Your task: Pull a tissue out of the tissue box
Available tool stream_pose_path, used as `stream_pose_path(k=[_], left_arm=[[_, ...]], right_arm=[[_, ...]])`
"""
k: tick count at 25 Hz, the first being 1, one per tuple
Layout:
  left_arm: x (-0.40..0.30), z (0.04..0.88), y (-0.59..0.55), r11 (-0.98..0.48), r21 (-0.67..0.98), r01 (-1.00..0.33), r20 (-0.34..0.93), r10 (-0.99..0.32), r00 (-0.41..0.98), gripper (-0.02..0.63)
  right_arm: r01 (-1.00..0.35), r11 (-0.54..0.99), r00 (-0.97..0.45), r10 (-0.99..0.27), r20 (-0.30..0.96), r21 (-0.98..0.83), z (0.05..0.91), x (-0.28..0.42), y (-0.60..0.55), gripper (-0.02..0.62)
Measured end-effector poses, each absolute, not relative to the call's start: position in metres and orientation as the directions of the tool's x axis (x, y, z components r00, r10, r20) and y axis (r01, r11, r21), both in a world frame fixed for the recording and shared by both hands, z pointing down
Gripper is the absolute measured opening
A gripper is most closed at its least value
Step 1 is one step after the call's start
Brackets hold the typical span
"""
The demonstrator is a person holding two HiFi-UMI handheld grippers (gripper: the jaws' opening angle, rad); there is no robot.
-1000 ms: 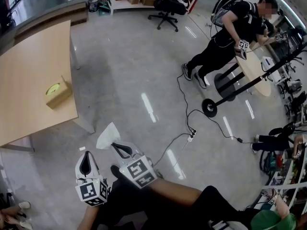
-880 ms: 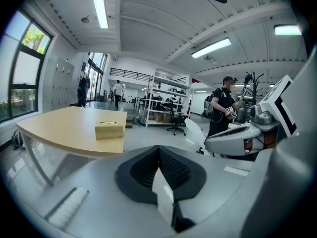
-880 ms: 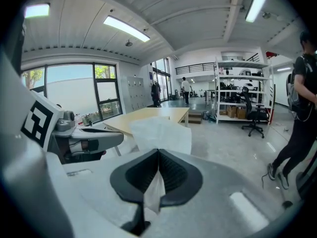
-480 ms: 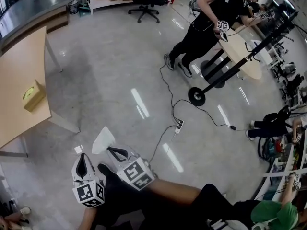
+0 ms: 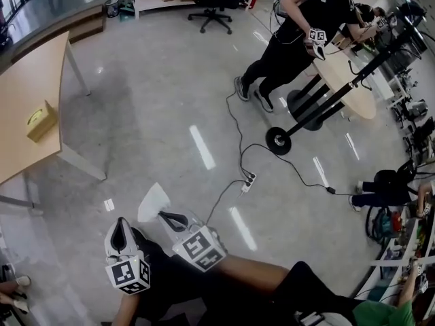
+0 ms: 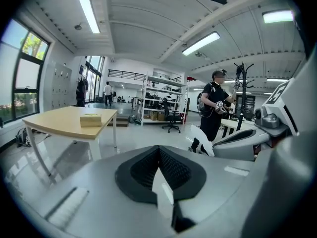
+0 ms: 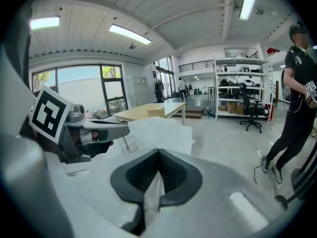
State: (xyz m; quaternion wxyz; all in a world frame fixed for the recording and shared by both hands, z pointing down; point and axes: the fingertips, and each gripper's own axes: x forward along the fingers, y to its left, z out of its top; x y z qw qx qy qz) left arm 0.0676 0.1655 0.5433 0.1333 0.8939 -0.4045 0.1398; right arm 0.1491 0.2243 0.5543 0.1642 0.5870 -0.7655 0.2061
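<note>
The tissue is out of the box and hangs in the air over the grey floor, well apart from the counter. The right gripper has its fingers pressed together on the tissue's lower edge. In the right gripper view the white sheet rises out of the seam between the dark pads and fans out toward 12 o'clock, and a thin strip of it runs down through the closed gap. In the head view the sheet spreads from the fingertips toward 11 o'clock.

The left gripper sits just beside the right one, at its 8 o'clock, and touches nothing. In the left gripper view its fingers are pressed together. A pale sliver shows low in the seam, and I cannot tell what it is. The same view shows the tissue at 2 o'clock, on the tip of the right gripper.

The tissue box, tan with a yellow-green top, stands on the light wooden counter near its right edge. It is at 10 o'clock from the grippers in the head view. Both gripper views show the box far ahead on the counter.

A person in black stands at 1 o'clock. A black cable runs across the floor to a power strip at 2 o'clock from the grippers.
</note>
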Motion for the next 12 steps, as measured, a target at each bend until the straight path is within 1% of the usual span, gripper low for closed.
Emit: stream_pose_path(k=[5,12], left_arm=[[0.071,0.55,0.185,-0.622,0.134,-0.771,0.363,-0.693,0.623,0.018],[0.075,0.55,0.198,-0.625,0.135,-0.769,0.358,-0.693,0.626,0.018]], right_arm=[[-0.958,0.26,-0.286,-0.815,0.505,-0.123,0.558,0.151,0.248,-0.008],[-0.955,0.279,-0.291,-0.807,0.514,-0.102,0.559,0.156,0.262,-0.008]])
